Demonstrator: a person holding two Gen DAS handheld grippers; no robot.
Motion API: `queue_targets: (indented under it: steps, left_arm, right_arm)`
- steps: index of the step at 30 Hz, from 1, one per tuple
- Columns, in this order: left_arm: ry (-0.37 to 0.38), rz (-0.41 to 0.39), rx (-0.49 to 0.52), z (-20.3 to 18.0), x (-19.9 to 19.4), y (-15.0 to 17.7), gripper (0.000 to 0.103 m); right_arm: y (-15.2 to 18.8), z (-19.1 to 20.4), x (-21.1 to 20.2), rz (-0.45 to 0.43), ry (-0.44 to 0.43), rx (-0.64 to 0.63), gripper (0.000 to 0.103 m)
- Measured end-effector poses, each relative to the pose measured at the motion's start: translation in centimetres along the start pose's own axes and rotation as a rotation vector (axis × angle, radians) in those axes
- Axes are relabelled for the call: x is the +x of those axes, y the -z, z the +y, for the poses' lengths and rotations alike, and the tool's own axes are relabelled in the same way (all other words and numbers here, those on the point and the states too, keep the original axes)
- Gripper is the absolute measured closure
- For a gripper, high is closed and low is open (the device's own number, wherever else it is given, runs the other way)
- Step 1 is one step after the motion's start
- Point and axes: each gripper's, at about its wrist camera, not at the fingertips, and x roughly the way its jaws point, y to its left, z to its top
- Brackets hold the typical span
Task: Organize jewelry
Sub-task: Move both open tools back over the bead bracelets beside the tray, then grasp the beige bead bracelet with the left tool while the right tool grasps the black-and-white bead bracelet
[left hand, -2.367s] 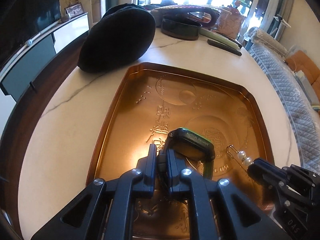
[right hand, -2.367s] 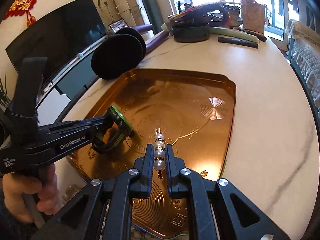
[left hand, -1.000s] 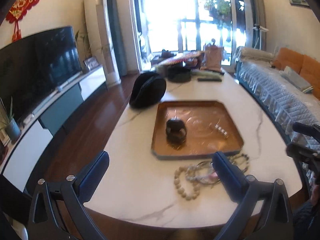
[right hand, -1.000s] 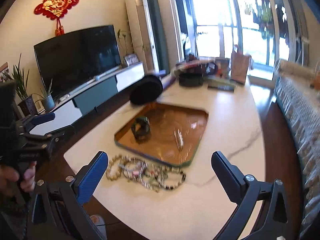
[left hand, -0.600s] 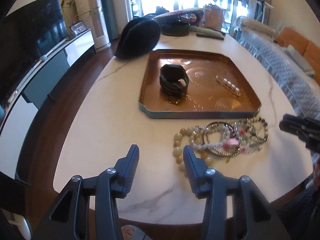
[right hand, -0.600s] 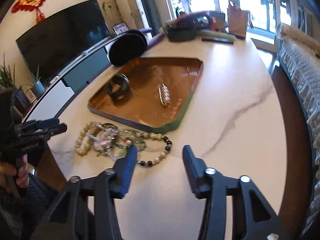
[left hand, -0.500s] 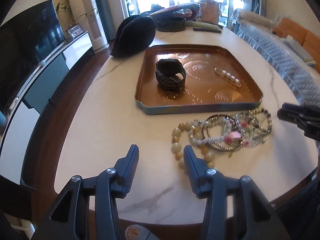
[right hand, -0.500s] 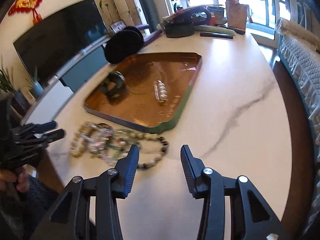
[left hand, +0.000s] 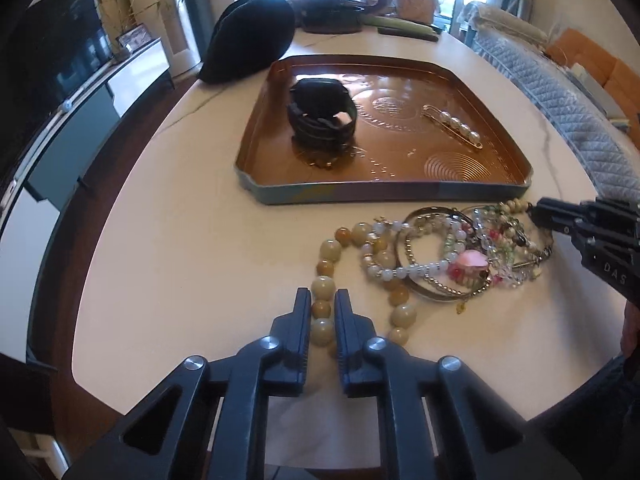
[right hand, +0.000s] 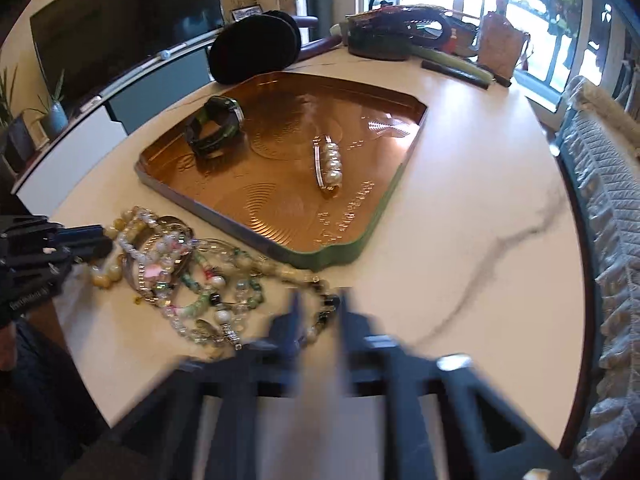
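Jaws of left gripper set narrowly around a strand of large tan beads, beads lying between the pads on the worktop; whether actually pinched, cannot tell. Jaws of right gripper blurred by motion, parted, straddling a dark-and-pale bead bracelet at the near edge of the jewelry pile; contact cannot be told.

Pile lying on the worktop just in front of a copper tray, touching or nearly touching its near rim. Mixed into the pile: bangles, a white bead bracelet, a pink stone, clear and green beads. Tan strand looping out from the pile's left side toward the left jaws.

On the tray: dark watch standing on its strap at left, pearl hairpin lying flat at right, well apart from each other. Black hat beyond the tray's far left corner. Clutter of dark items at the worktop's far end.

Compared with half a second ago: both grippers lower and nearer the pile, left jaws narrowed from a wider gap and now flanking the tan strand, right jaws now over the bracelet rather than short of it. Watch and hairpin unchanged on the tray.
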Motion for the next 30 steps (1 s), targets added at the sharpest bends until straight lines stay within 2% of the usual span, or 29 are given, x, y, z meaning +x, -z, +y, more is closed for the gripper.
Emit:
queue_targets:
  steps: [4,6,7,9,10,12,15,16,18,19,20,22,23,27,30]
  left_arm:
    - [-0.029,0.004,-0.057,2.2,-0.6,0.5,0.091]
    - [-0.100,-0.032,-0.075,2.9,-1.5,0.6,0.091]
    - [-0.104,-0.050,-0.060,2.7,-1.9,0.7,0.091]
    - [-0.033,-0.028,-0.039,2.0,-1.8,0.9,0.091]
    - [-0.022,-0.014,-0.034,1.7,-1.4,1.0,0.091]
    - [-0.047,0.009,-0.013,1.1,-0.7,1.2,0.091]
    - [-0.110,-0.005,0.008,0.9,-0.6,0.7,0.089]
    - [-0.111,-0.001,-0.001,1.2,-0.4,0.7,0.088]
    - [-0.094,0.001,-0.031,1.9,-0.2,0.4,0.083]
    - [-0.089,0.004,-0.039,2.1,0.0,0.1,0.077]
    - [-0.088,0.005,-0.044,2.3,0.0,0.0,0.069]
    - [-0.091,0.007,-0.051,2.6,0.2,-0.3,0.062]
    - [-0.092,0.007,-0.053,2.7,0.3,-0.3,0.062]
    - [-0.119,-0.007,-0.030,2.6,0.4,-0.5,0.057]
    - [-0.104,-0.020,-0.027,2.6,0.7,-0.8,0.055]
  right_arm:
    - [0.2,-0.4,-0.6,-0.010,0.011,0.007,0.095]
    - [0.3,-0.8,-1.3,-0.022,0.017,0.026,0.095]
    - [0.6,-1.2,-1.9,-0.036,0.015,0.048,0.095]
    - [1.2,-1.9,-2.4,-0.041,0.010,0.090,0.095]
    - [1.5,-2.0,-2.5,-0.038,0.006,0.101,0.095]
    - [1.8,-2.0,-2.0,-0.007,0.001,0.094,0.095]
    - [1.8,-1.5,-1.6,0.005,0.000,0.049,0.093]
    - [1.7,-1.2,-1.7,0.006,0.008,0.023,0.089]
    - [1.5,-0.5,-1.7,0.004,0.013,-0.060,0.072]
    - [1.5,0.0,-1.7,-0.002,0.029,-0.117,0.060]
    - [1.3,0.4,-1.8,-0.013,0.040,-0.165,0.055]
    - [0.9,0.8,-1.9,-0.035,0.021,-0.217,0.054]
    - [0.6,0.8,-1.8,-0.035,0.009,-0.226,0.055]
    - [-0.2,0.0,-0.6,-0.002,-0.029,-0.201,0.056]
    - [-0.4,-0.4,0.4,0.020,-0.072,-0.187,0.062]
